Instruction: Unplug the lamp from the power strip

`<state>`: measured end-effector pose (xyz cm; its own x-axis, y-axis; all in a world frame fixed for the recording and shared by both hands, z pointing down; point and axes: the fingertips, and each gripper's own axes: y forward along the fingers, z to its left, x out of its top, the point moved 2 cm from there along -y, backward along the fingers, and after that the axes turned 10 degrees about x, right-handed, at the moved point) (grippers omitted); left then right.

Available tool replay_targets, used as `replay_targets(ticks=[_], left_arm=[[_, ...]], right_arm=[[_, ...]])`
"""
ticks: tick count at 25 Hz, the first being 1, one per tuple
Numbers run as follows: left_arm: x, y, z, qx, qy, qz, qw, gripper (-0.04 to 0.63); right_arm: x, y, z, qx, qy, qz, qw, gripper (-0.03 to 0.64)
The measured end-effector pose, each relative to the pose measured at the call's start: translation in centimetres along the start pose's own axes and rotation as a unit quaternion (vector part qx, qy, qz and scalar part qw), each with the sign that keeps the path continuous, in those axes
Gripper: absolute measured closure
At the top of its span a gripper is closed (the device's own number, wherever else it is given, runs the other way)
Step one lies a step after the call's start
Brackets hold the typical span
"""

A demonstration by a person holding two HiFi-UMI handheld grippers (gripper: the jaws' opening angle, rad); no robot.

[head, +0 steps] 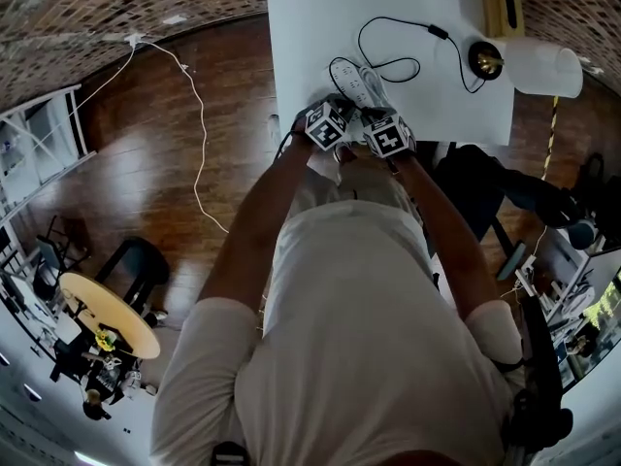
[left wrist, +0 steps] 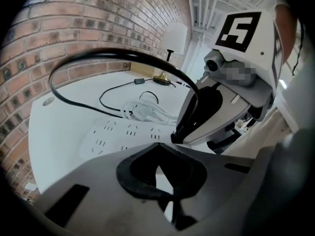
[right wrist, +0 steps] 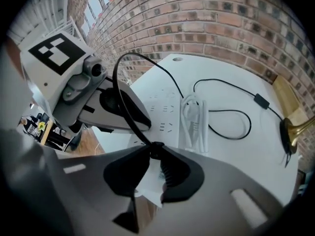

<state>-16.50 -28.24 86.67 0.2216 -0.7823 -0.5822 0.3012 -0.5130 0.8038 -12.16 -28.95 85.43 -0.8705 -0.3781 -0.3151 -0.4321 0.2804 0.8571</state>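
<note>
Though cluttered, white table point(head: 310, 37) beside brick wall point(head: 87, 17).

Right gripper point(right wrist: 156, 147) has its jaw tips pinched tight on the black cord point(right wrist: 133, 118), which arcs up and away. Left gripper point(right wrist: 142, 123) sits just beside it. The white power strip point(right wrist: 165, 109) lies flat on the table point(right wrist: 231, 156).

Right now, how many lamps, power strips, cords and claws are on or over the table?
Lamp: 1
Strip: 1
Cords: 2, black cord and white cord
Claws: 2, left claw and right claw
Total: 6
</note>
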Motion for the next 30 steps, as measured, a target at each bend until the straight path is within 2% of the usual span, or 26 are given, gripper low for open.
replay_targets(ticks=[2,4,7,13,22,30], left_arm=[[-0.1,0.0,-0.1,0.012,0.019,-0.004,0.9997,0.595],[-0.3,0.0,-0.5,0.019,0.059,-0.019,0.9979,0.595],[-0.3,0.0,-0.5,0.013,0.098,-0.036,0.9944,0.594],[-0.3,0.2,-0.5,0.006,0.104,-0.023,0.9943,0.594],[-0.3,0.2,-1.0,0.052,0.145,0.003,0.988,0.601],[-0.4,0.2,-1.3,0.08,0.193,0.022,0.9777,0.603]], right_arm=[[0.0,0.0,0.0,0.001,-0.005,0.001,1.0,0.549],[-0.2,-0.2,0.0,-0.002,-0.017,0.006,1.0,0.551],[-0.1,-0.1,0.1,-0.005,-0.03,0.005,1.0,0.555],[-0.3,-0.1,-0.3,-0.017,-0.01,0.003,1.0,0.568],[0.0,-0.5,0.0,-0.018,0.009,0.006,1.0,0.571],[0.2,-1.0,0.0,-0.019,0.015,0.009,1.0,0.569]])
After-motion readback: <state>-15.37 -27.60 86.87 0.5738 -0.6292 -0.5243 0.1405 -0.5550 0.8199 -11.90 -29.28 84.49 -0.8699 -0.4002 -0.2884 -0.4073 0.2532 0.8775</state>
